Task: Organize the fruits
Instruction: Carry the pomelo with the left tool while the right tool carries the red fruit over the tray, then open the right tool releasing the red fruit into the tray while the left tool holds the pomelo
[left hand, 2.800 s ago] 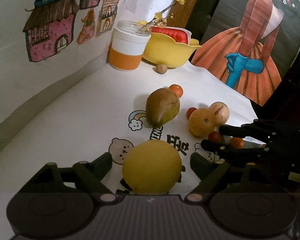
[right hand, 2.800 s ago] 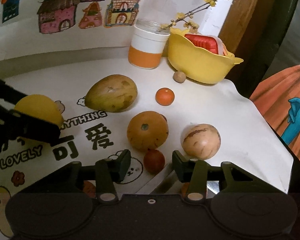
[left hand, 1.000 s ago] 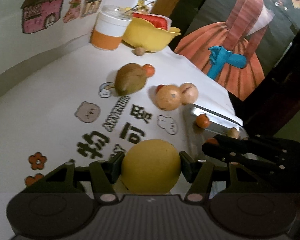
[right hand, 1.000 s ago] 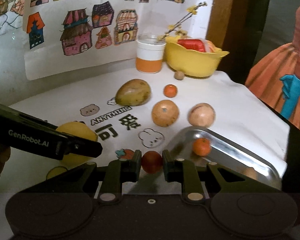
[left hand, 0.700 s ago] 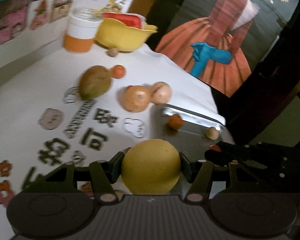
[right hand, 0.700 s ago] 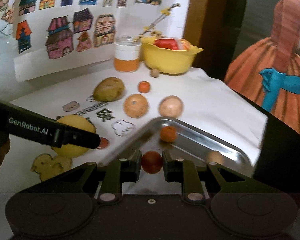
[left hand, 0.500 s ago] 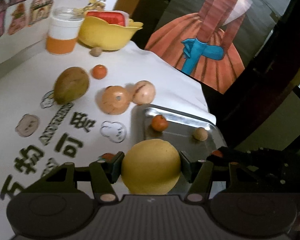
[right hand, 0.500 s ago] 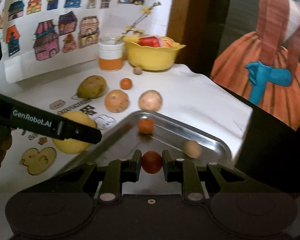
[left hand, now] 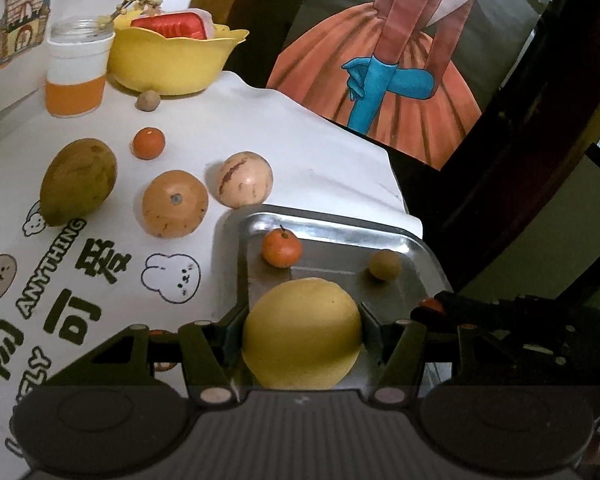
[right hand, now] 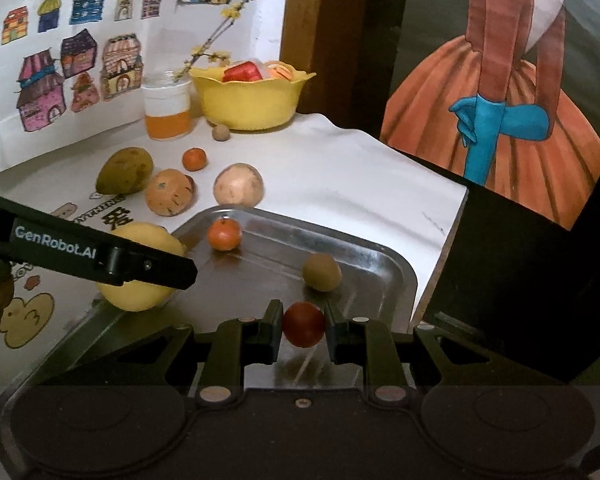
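My left gripper (left hand: 302,330) is shut on a large yellow fruit (left hand: 301,334) and holds it over the near left part of the steel tray (left hand: 332,226). In the right wrist view the same yellow fruit (right hand: 140,264) shows behind the left gripper's finger. My right gripper (right hand: 303,326) is shut on a small red fruit (right hand: 303,323) above the tray (right hand: 396,264). A small orange (right hand: 224,234) and a little brown fruit (right hand: 321,271) lie in the tray.
On the printed white cloth lie a green-brown mango (left hand: 78,182), an orange fruit (left hand: 175,203), a pale striped fruit (left hand: 245,179), a small orange (left hand: 148,143) and a brown nut (left hand: 148,100). A jar (left hand: 76,74) and yellow bowl (left hand: 172,62) stand at the back. The table edge (right hand: 440,256) drops off right of the tray.
Both grippers have carried their fruits to the right, from over the cloth to over the steel tray. Their grips have not changed.
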{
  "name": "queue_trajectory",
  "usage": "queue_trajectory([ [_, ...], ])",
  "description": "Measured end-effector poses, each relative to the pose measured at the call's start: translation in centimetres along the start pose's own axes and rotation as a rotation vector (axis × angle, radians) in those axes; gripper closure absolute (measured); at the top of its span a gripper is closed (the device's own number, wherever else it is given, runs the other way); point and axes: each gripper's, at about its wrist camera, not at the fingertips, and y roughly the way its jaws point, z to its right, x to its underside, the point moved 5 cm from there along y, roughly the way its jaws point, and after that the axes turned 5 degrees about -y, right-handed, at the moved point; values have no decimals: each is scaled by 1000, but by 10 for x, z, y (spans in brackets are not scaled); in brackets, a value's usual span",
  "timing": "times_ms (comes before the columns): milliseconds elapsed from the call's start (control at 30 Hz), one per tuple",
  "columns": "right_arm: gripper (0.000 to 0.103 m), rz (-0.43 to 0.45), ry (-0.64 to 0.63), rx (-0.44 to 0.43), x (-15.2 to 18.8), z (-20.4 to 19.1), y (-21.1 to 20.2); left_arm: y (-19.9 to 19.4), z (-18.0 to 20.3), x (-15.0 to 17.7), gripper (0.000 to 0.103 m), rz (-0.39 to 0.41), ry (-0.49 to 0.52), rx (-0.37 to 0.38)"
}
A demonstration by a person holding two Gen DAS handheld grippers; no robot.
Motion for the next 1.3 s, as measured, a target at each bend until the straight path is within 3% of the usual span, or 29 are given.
queue_trajectory([
  [933,78,-14,36,5,6,10,15,16,7,0,40,-24,46,-24],
  [1300,63,-1,36,21,10,6,2,6,10,1,37,-5,56,-21],
])
